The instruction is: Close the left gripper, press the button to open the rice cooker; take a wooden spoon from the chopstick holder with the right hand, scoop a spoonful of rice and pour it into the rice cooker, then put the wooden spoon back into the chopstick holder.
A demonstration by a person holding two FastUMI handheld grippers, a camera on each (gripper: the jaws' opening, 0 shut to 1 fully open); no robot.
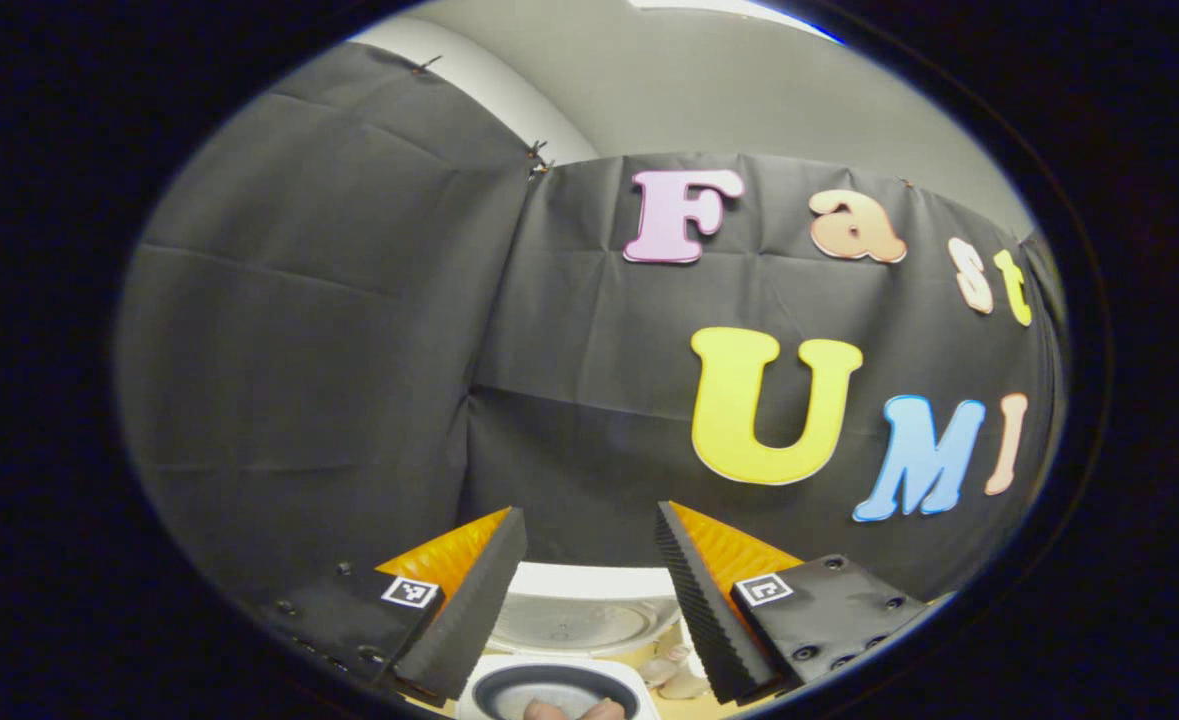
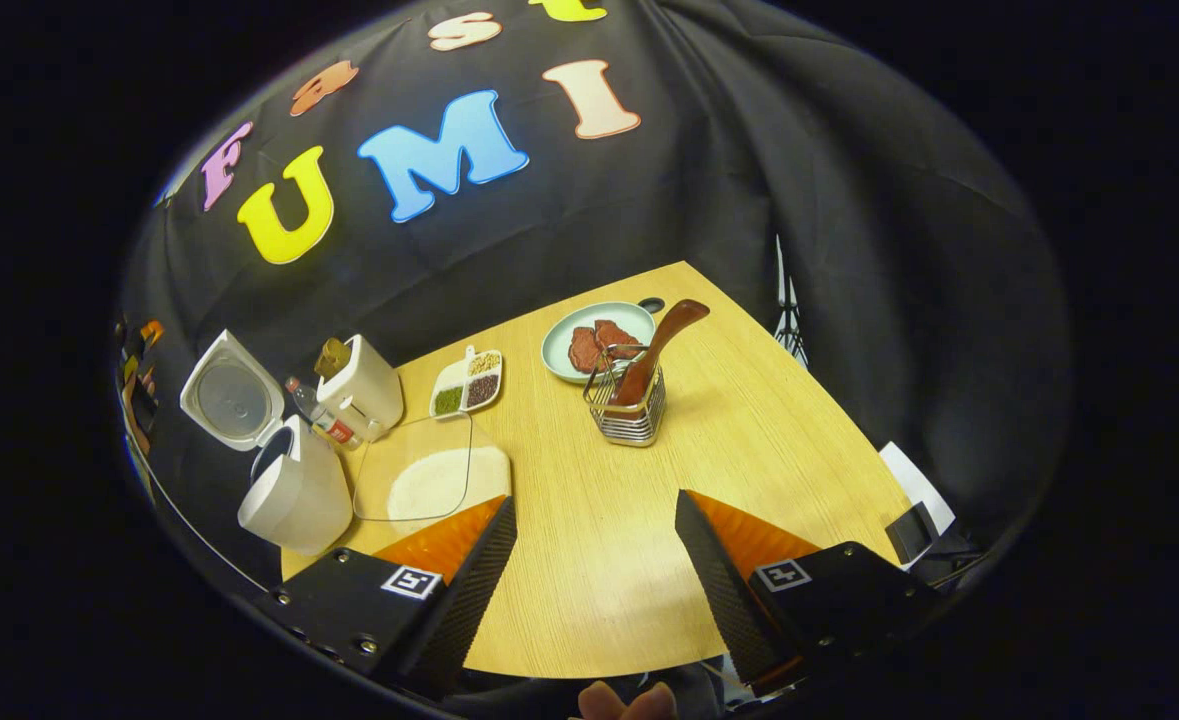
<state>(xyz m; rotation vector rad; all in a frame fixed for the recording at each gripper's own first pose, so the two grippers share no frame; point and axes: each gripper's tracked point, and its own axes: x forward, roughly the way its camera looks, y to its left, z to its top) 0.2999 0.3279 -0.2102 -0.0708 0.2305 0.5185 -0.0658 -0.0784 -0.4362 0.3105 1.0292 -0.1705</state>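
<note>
In the right gripper view the white rice cooker [image 2: 294,490] stands at the table's left edge with its lid [image 2: 232,392] swung up. A wooden spoon [image 2: 657,347] leans in a wire chopstick holder [image 2: 629,410] mid-table. A clear container of rice [image 2: 434,480] lies between the cooker and the holder. My right gripper [image 2: 594,520] hangs open above the near table, short of the holder, holding nothing. In the left gripper view my left gripper [image 1: 589,540] is open, raised and pointed at the wall, with the open rice cooker [image 1: 574,625] low between its fingers.
A plate with meat slices [image 2: 597,340], a divided dish of grains [image 2: 469,382], a white box [image 2: 364,385] and a small bottle [image 2: 324,418] sit at the back of the wooden table [image 2: 749,420]. A hand [image 2: 139,390] shows far left.
</note>
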